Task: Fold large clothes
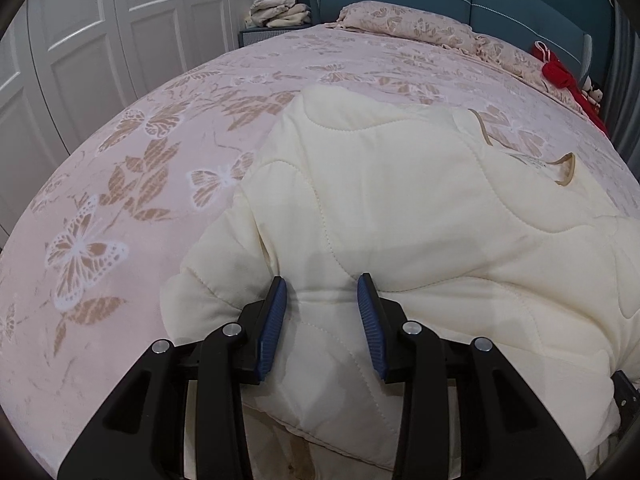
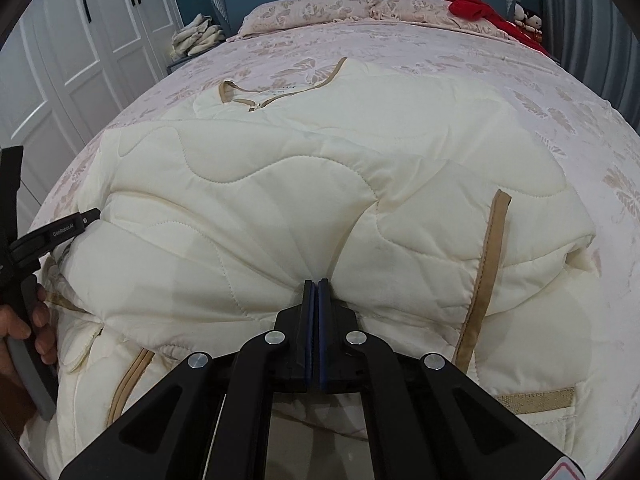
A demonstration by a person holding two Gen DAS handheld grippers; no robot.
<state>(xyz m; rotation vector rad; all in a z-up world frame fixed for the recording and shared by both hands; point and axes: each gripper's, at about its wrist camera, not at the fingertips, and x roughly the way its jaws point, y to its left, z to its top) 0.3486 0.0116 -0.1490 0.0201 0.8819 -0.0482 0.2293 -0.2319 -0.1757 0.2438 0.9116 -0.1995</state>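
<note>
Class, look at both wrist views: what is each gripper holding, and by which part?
Both hold the cream quilted jacket along its near edge: the left gripper around a thick bunched fold, the right gripper pinching a gathered fold.

One cream quilted garment (image 2: 320, 184) lies on the bed (image 2: 560, 92); two pillows (image 2: 304, 10), one red item (image 2: 472, 6), two grippers (image 2: 318, 284).

The quilted garment (image 2: 320, 184) lies on the bed (image 2: 520, 80), pillows (image 2: 312, 10) behind it.

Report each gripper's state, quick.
Left gripper: shut on a thick fold of the cream quilted jacket.
Right gripper: shut, pinching the jacket.
</note>
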